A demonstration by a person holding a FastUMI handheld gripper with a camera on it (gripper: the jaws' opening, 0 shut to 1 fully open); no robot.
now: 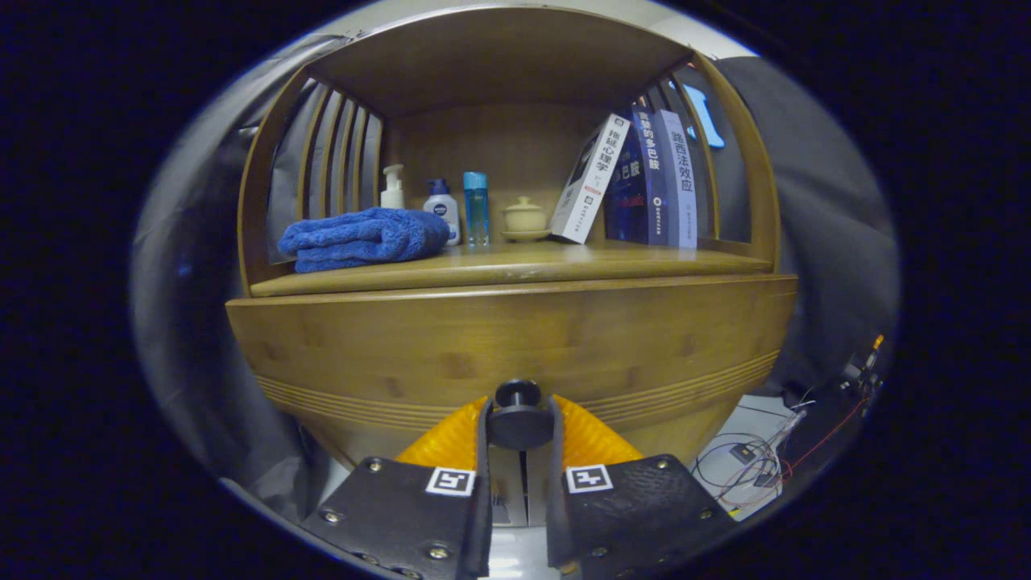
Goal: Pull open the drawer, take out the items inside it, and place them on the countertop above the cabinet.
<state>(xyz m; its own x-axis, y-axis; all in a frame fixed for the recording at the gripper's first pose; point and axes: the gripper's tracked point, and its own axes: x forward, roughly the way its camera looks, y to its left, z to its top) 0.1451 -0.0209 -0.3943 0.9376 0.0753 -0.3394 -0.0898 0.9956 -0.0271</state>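
Grey cloth hangs behind and beside a bamboo-coloured wooden cabinet [515,338] that stands straight ahead in the gripper view. Its drawer [499,354] has a wide, smooth front with grooved lines along its lower edge, and appears closed, its front lying flush under the counter [515,262]. A round black knob [518,415] sticks out from the middle of the drawer front.

That knob sits right between the two fingers of the tool [519,423]: the black fingers with orange ribbed backs stand close on either side of it and seem to touch it, so the tool looks clamped on the knob.

On the counter above the drawer lie a folded blue towel [362,239], a white pump bottle [392,188], a white bottle with a blue cap [442,208], a slim blue bottle [476,208] and a cream lidded cup on a saucer [524,219]. To their right stand three books [644,181], one white and leaning, two dark blue and upright; their spines carry Chinese characters too small to read with certainty. The blue-capped bottle bears a dark label I cannot make out.

Loose wires [757,463] lie on the floor to the right of the cabinet
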